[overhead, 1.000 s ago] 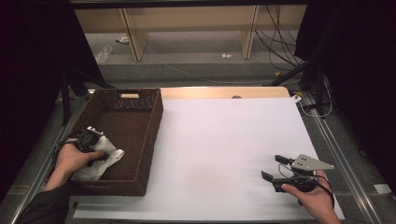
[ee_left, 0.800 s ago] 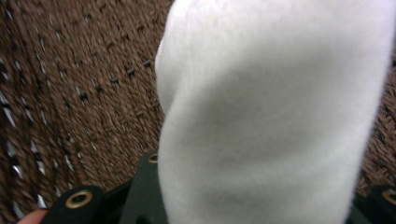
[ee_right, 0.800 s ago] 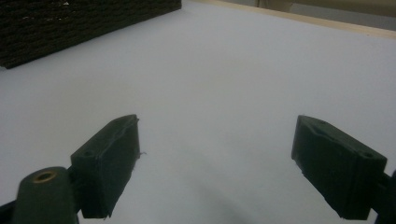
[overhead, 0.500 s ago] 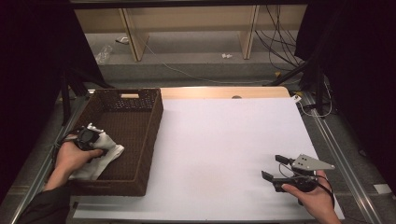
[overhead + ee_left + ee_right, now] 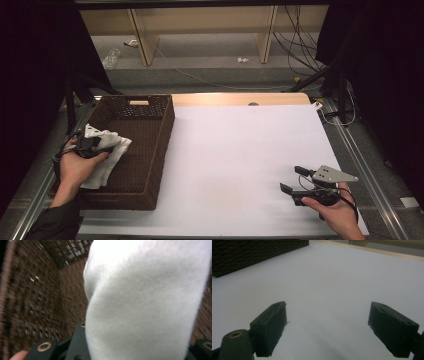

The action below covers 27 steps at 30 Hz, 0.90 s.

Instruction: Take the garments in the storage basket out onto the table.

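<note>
As before clamped, white cloth [image 5: 102, 150] lifted higher

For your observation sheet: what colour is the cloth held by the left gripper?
White; the cloth shows best in the left gripper view, above the dark brown basket.

Overhead light falls bright on my white table [image 5: 240, 150], while the surroundings left and right sink into black. My left gripper view is motion-blurred: the cloth [image 5: 145, 300] glares soft white, the basket [image 5: 32, 302] weave smears. My right gripper view is dim, its near jaws soft.
</note>
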### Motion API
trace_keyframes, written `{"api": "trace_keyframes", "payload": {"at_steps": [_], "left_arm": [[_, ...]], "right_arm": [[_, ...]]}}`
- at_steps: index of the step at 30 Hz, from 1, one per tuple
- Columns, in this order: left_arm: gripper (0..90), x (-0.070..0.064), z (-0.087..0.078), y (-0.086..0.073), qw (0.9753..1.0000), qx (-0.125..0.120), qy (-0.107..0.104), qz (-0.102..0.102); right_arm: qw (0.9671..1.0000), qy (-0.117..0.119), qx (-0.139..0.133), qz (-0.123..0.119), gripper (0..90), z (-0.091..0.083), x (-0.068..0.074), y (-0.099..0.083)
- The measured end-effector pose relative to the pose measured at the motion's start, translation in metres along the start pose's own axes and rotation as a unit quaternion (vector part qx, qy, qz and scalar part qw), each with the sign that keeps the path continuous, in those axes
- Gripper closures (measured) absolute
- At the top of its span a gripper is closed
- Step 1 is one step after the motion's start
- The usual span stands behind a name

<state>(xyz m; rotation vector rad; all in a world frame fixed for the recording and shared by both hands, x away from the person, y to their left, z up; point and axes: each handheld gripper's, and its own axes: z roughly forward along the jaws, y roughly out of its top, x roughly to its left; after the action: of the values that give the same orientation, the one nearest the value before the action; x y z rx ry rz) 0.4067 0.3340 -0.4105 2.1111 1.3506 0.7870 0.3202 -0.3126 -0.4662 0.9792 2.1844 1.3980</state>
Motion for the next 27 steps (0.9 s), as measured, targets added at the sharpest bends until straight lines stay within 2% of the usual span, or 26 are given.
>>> {"api": "trace_keyframes", "payload": {"at_steps": [1,2,6,7,8,9,10,11,13,14,16,18,19,21,26,27], "left_arm": [[69.0,-0.001,-0.002,0.001,0.9997,-0.023,0.007,-0.008],[69.0,-0.001,-0.002,0.001,0.9997,-0.023,0.007,-0.008],[69.0,-0.004,-0.006,0.003,0.9969,-0.068,0.025,-0.03],[69.0,-0.004,-0.006,0.003,0.9969,-0.068,0.025,-0.03],[69.0,-0.006,-0.006,0.003,0.9955,-0.082,0.03,-0.038],[69.0,-0.009,-0.008,0.003,0.9926,-0.105,0.04,-0.045],[69.1,-0.01,-0.009,0.003,0.9911,-0.116,0.043,-0.051],[69.0,-0.01,-0.009,0.003,0.9911,-0.116,0.043,-0.051],[69.0,-0.015,-0.011,0.004,0.986,-0.144,0.053,-0.066],[69.1,-0.016,-0.011,0.004,0.9854,-0.147,0.054,-0.066],[69.0,-0.017,-0.014,0.005,0.9817,-0.167,0.055,-0.073],[69.0,-0.017,-0.017,0.005,0.9791,-0.179,0.056,-0.079],[69.0,-0.017,-0.017,0.005,0.9791,-0.179,0.056,-0.079],[69.0,-0.016,-0.019,0.005,0.9764,-0.191,0.054,-0.086],[69.0,-0.016,-0.02,0.004,0.9724,-0.207,0.05,-0.096],[69.0,-0.016,-0.02,0.004,0.9724,-0.207,0.05,-0.096]], "right_arm": [[1.0,0.0,0.001,0.001,16.2,0.0,0.0,0.0],[1.0,0.0,0.001,0.001,16.2,0.0,0.0,0.0],[1.0,-0.002,-0.003,-0.001,16.1,0.0,0.0,0.0],[1.0,-0.002,-0.003,-0.001,16.1,0.0,0.0,0.0],[1.0,-0.001,-0.004,0.0,16.1,0.0,0.0,0.0],[1.0,-0.001,0.0,0.002,16.1,0.0,0.0,0.0],[1.0,-0.001,-0.001,0.001,16.1,0.0,0.0,0.0],[1.0,-0.001,-0.002,0.0,16.1,0.0,0.0,0.0],[1.0,-0.002,-0.001,0.001,16.1,0.0,-0.001,0.0],[1.0,-0.001,-0.002,0.001,16.1,-0.001,0.0,0.0],[1.0,0.0,-0.003,-0.001,16.0,-0.001,0.0,0.0],[1.0,0.001,-0.003,0.0,16.1,-0.001,0.0,0.0],[1.0,0.001,-0.003,0.001,16.1,0.0,0.0,0.0],[1.0,0.002,-0.003,0.0,16.1,0.0,0.0,0.0],[1.0,0.002,-0.004,0.001,16.1,0.0,0.0,0.0],[1.0,0.002,-0.004,0.001,16.1,0.0,0.0,0.0]]}}
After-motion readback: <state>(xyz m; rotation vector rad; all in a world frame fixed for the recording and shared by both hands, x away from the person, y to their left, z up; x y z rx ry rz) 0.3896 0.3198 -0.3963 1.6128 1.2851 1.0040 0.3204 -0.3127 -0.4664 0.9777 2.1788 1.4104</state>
